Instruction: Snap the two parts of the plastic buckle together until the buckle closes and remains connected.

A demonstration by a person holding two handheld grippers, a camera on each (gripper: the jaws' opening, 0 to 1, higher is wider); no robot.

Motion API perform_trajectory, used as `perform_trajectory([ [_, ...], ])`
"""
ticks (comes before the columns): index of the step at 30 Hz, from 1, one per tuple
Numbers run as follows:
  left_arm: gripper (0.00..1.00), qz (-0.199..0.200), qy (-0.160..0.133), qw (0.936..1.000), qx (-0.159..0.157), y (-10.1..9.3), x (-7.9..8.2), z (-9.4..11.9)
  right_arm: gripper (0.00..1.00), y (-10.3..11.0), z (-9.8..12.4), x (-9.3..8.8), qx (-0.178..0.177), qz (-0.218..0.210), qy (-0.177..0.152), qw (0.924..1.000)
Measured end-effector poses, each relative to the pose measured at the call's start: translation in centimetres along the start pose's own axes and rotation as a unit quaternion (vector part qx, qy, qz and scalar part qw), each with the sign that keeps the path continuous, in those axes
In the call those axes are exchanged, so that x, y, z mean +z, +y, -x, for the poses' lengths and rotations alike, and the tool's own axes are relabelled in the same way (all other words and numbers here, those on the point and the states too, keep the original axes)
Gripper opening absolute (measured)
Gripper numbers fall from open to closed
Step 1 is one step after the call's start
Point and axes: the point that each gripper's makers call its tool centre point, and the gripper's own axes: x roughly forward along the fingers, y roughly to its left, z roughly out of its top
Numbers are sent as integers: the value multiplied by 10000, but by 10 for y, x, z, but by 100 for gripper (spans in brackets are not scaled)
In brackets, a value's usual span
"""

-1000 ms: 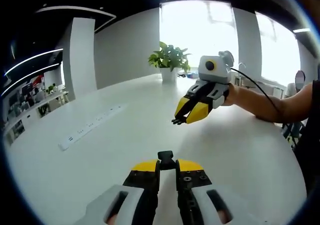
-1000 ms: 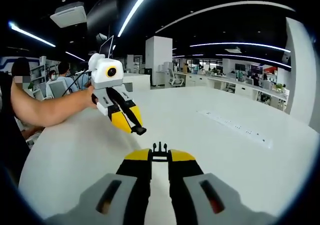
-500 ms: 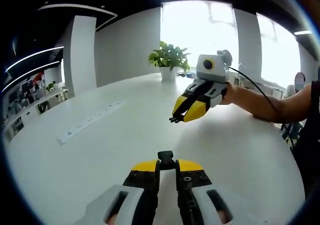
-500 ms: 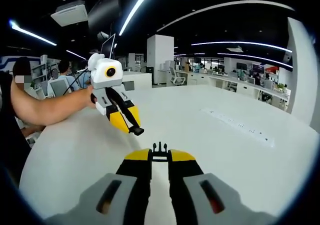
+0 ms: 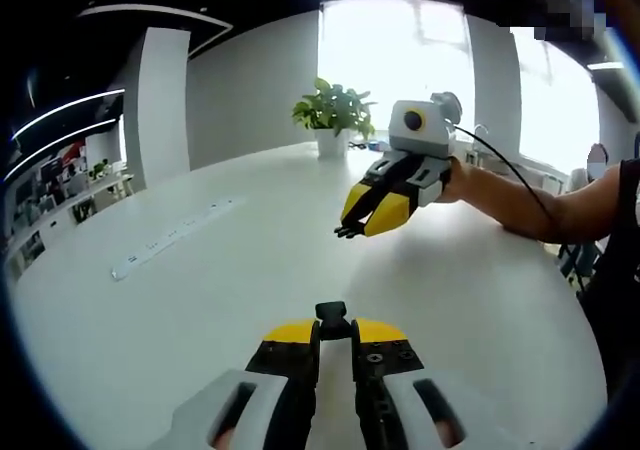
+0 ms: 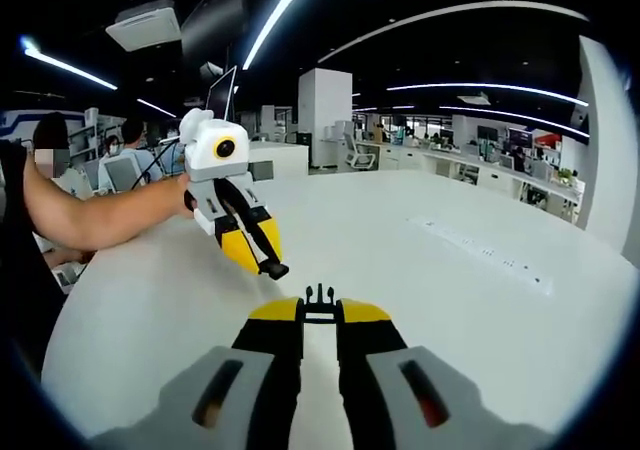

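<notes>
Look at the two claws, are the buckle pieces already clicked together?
No, the left claw pinches one black buckle piece while the right claw holds its own piece apart, above the white table.

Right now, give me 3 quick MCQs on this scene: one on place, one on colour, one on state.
1. Where is the green potted plant?
A. at the white table's far edge by the window
B. on the floor
C. held in a jaw

2. What colour are the hand-held gripper tips?
A. red
B. yellow
C. blue

3. What is the state of the two black plastic buckle halves?
A. snapped together
B. lying on the table
C. held apart, one per gripper

Answers: A, the plant stands at the table's end; B, left hand-held gripper and right hand-held gripper have yellow tips; C, the prong half and the socket half are apart.
</notes>
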Motion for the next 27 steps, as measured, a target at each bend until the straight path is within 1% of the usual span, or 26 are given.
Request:
perform_trajectory([
  [3, 10, -1, -27, 10000, 7, -1, 1, 2, 11, 2, 2, 0, 17, -25, -29, 10000],
  [4, 10, -4, -26, 10000, 5, -1, 2, 2, 11, 4, 2, -1, 35, -16, 7, 10000],
  [6, 10, -8, -2, 10000, -32, -2, 1, 1, 11, 6, 5, -3, 20, 24, 40, 10000],
  [10, 10, -24, 67, 9999, -73, -4, -1, -2, 11, 8, 9, -2, 41, 17, -1, 10000],
  [27, 10, -31, 100, 9998, -144, -5, -3, -2, 11, 9, 8, -4, 78, 27, 54, 10000],
])
